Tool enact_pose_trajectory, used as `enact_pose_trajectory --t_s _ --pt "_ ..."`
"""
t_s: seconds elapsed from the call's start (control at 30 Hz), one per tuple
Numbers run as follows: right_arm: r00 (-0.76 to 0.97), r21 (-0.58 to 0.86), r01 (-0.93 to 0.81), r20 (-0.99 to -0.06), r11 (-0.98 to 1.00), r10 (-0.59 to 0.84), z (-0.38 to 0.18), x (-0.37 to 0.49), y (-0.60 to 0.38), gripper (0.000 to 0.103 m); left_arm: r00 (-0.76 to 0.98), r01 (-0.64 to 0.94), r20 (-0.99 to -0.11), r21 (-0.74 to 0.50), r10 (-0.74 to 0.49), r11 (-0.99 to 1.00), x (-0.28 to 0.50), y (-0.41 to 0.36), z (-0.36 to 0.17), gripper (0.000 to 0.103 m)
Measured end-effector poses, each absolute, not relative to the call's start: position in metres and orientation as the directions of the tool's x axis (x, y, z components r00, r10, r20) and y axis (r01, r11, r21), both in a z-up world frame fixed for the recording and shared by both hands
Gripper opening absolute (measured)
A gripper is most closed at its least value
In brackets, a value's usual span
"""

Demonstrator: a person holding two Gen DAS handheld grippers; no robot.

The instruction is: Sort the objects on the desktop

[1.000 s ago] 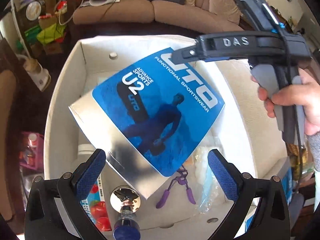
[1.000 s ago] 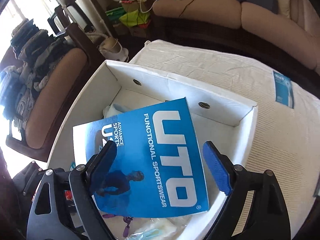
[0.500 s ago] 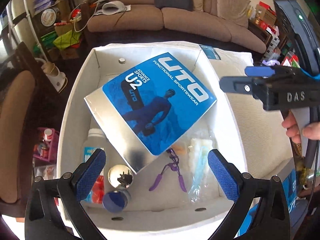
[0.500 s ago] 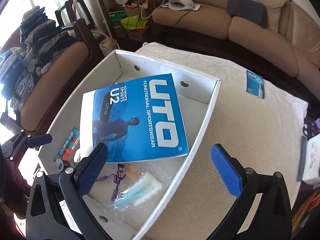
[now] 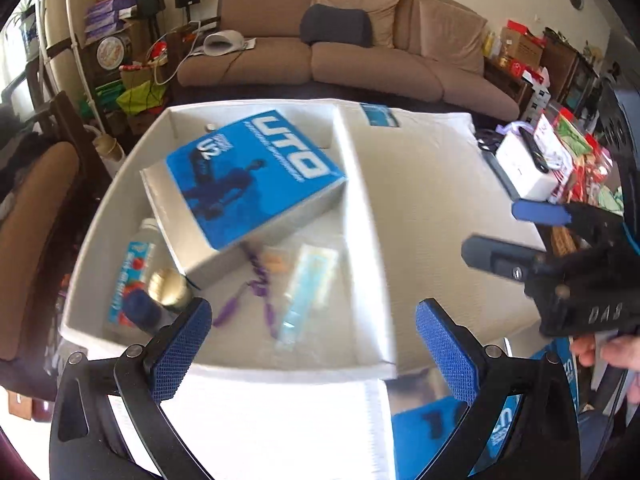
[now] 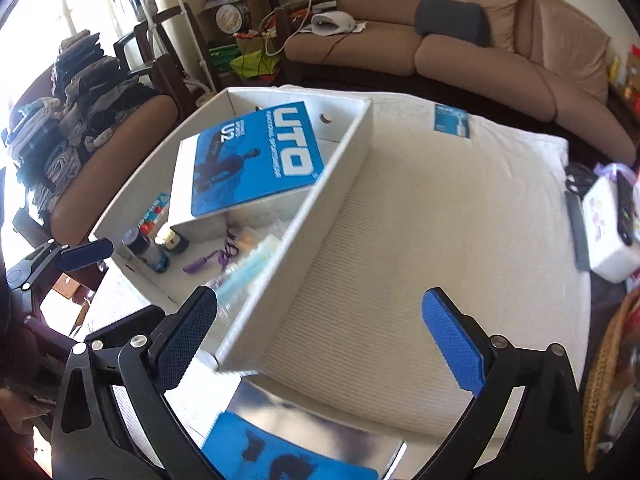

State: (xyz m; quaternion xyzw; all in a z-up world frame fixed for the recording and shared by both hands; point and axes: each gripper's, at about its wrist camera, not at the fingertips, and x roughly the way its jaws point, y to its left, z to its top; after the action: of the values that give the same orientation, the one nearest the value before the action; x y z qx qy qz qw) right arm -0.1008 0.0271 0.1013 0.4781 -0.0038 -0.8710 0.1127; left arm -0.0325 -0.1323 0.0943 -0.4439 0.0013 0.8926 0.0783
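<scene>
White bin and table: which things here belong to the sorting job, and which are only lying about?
Job: white bin, UTO box inside it, purple eyelash curler, second blue box near the grippers.
Lying about: brown sofa, clothes pile.

The storage box (image 6: 308,216) sits on the table (image 6: 440,240), left side. Inside it, the UTO sportswear carton (image 6: 256,160) leans tilted toward twelve o'clock, propped over the other contents. At seven o'clock of the carton lie a bottle (image 6: 146,250) and a small jar (image 6: 170,236); at six o'clock, an eyelash curler (image 6: 212,258) beside a sealed packet (image 6: 244,270). A toothbrush pack (image 6: 452,120) lies at the table's far edge; a second carton (image 6: 288,460) lies nearest.
</scene>
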Motion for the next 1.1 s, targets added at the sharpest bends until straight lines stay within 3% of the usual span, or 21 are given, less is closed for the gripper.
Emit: enact_pose_trajectory --t_s 0.43,0.63,1.1 --pt "-0.562 0.069 -0.073 -0.827 -0.995 -0.016 0.039 0.018 0.153 0.103 -0.582 -0.201 -0.801 -0.021 0.137 -0.979 0.027 -0.003 0.022 0.103" --pt "-0.548 0.063 -0.112 -0.837 -0.992 0.009 0.008 0.029 0.172 0.103 -0.56 -0.128 -0.822 -0.032 0.099 -0.991 0.031 0.003 -0.011 0.103" --pt "-0.56 0.001 -0.098 -0.827 -0.995 0.054 -0.01 0.032 0.162 0.103 -0.588 -0.096 -0.806 -0.021 0.074 -0.995 0.03 0.001 -0.014 0.103"
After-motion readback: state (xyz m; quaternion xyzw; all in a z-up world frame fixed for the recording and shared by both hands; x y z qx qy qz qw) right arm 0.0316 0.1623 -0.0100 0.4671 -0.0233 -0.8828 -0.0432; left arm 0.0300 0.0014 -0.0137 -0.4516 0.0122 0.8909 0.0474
